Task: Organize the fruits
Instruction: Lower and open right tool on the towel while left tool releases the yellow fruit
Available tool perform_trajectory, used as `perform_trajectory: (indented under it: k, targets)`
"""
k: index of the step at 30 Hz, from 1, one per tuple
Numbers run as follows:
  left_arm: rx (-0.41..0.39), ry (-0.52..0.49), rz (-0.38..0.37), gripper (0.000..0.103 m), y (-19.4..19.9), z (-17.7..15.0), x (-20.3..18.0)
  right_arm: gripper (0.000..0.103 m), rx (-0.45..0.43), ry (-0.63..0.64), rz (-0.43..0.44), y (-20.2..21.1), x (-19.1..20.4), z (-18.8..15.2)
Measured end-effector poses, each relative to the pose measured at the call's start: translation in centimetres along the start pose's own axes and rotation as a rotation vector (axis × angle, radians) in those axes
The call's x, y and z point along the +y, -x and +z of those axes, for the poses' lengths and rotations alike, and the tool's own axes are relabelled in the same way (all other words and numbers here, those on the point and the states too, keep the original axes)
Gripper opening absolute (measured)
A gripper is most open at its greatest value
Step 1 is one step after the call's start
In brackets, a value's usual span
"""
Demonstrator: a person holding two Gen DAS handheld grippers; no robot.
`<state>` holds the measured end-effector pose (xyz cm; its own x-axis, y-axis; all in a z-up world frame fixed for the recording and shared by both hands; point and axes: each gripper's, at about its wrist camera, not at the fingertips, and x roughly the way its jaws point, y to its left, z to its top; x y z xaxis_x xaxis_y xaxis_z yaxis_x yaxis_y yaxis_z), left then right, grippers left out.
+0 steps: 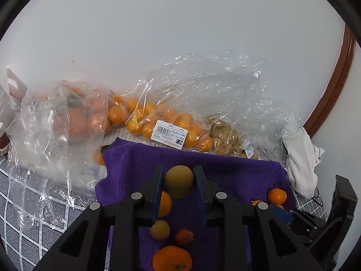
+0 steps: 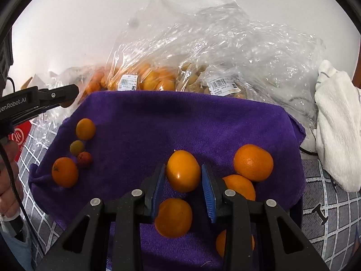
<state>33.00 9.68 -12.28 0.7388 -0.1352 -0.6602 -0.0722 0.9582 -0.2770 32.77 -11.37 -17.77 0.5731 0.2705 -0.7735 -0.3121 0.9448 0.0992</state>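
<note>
My left gripper (image 1: 178, 180) is shut on a round yellow-green fruit (image 1: 179, 181) and holds it above the purple towel (image 1: 225, 169). Below it on the towel lie an orange (image 1: 172, 258), a small red fruit (image 1: 183, 237), a small yellow fruit (image 1: 159, 229) and another orange (image 1: 164, 204). My right gripper (image 2: 183, 176) is shut on an orange kumquat-like fruit (image 2: 183, 171) over the towel (image 2: 180, 117). Oranges (image 2: 253, 162) lie beside and under it. The left gripper (image 2: 45, 100) also shows at the left of the right wrist view.
Clear plastic bags of fruit line the back by the white wall: persimmons (image 1: 74, 117), small oranges with a price label (image 1: 169, 133) and pale fruits (image 1: 227, 142). A white cloth (image 2: 338, 131) lies at the right. The towel rests on a grey grid-patterned surface (image 1: 33, 203).
</note>
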Motion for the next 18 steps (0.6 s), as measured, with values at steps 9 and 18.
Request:
perform_trajectory:
  k: [9,18]
  targets:
    - [0.097,-0.001,-0.079,0.026,-1.9,-0.9,-0.9,0.043,-0.086,-0.042,-0.029,4.2,-1.7,-1.5]
    - [0.204,-0.109,-0.018,0.026,-4.7,-3.1,-3.6,0.044,-0.086,-0.090,-0.059,4.0,-3.9,-2.0]
